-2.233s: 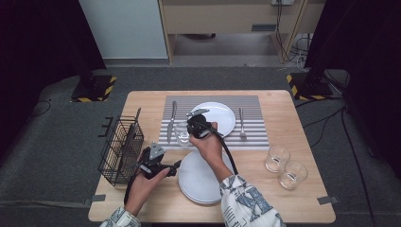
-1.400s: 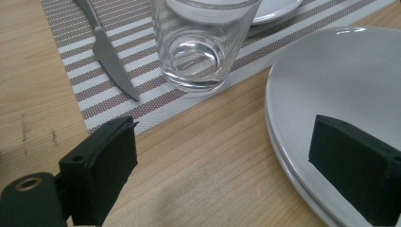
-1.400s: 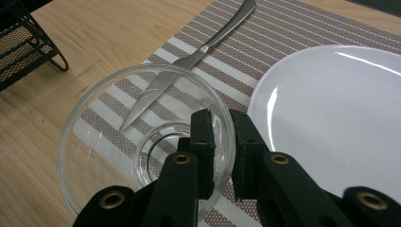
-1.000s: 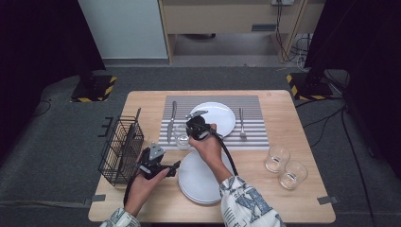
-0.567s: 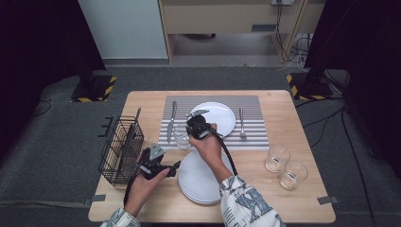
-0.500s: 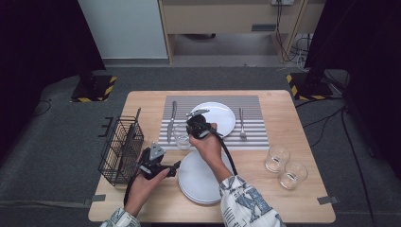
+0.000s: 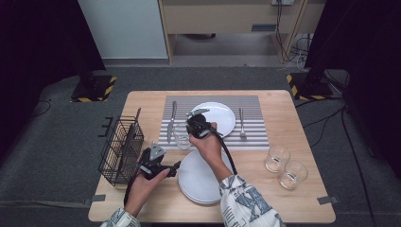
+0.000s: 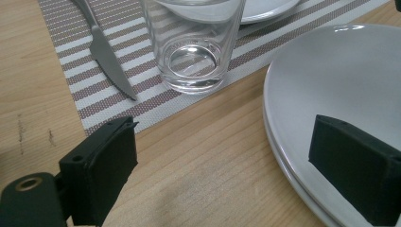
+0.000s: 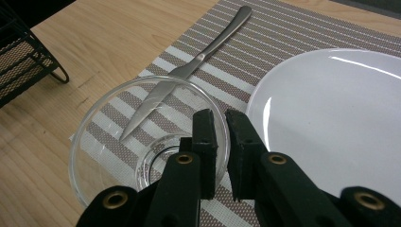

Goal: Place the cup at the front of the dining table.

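Worktop [image 7: 302, 189]: pale wood with fine straight grain, rectangular, matte. At its left edge stands a black wire basket [image 7: 120, 151], an open mesh box.

Placemat [image 7: 265, 127]: woven, grey-and-white stripes, rectangular, lying at the far middle of the worktop. On it rests a round white glazed plate [image 7: 222, 116], glossy and shallow-rimmed.

Stacked plates [image 7: 198, 182]: white, round and smooth, on bare wood near the front edge, just off the placemat.

Two clear tumblers [image 7: 285, 166] stand side by side at the right, well apart from the rest.

Glass [image 9: 142, 142]: clear, cylindrical, thick base, upright on the placemat's near left corner, beside the white plate.

Knife [image 9: 189, 71] and fork [image 7: 241, 124]: brushed metal, flat on the stripes, one on either side of the plate.

Right claw [image 9: 220, 142]: matte black blocks pressed onto the glass's rim wall, one jaw inside and one outside.

Left claw [image 8: 227, 175]: jaws spread wide, nothing between them, low over bare wood and the stacked plates' edge.
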A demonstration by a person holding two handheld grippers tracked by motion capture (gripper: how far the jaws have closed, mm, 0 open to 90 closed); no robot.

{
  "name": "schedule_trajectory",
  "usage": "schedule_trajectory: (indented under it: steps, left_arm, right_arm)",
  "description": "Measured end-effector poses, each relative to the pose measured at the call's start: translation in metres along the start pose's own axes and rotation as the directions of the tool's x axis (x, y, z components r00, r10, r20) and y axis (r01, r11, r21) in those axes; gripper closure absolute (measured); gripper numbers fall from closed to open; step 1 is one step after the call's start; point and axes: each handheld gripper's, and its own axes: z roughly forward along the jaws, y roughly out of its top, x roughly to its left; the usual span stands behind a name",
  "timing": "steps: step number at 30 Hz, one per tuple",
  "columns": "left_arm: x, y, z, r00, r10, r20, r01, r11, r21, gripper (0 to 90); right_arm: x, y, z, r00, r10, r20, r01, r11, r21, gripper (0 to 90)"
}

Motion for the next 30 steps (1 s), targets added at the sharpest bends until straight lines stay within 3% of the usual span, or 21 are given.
schedule_trajectory:
  steps: [30]
  left_arm:
    - [-0.0001,0.0,0.0002,1.0,0.003,0.0,-0.003,1.0,0.003,7.6]
  right_arm:
    - [-0.0029,-0.0001,0.0009,0.9999,0.006,-0.01,-0.006,1.0,-0.005,80.7]
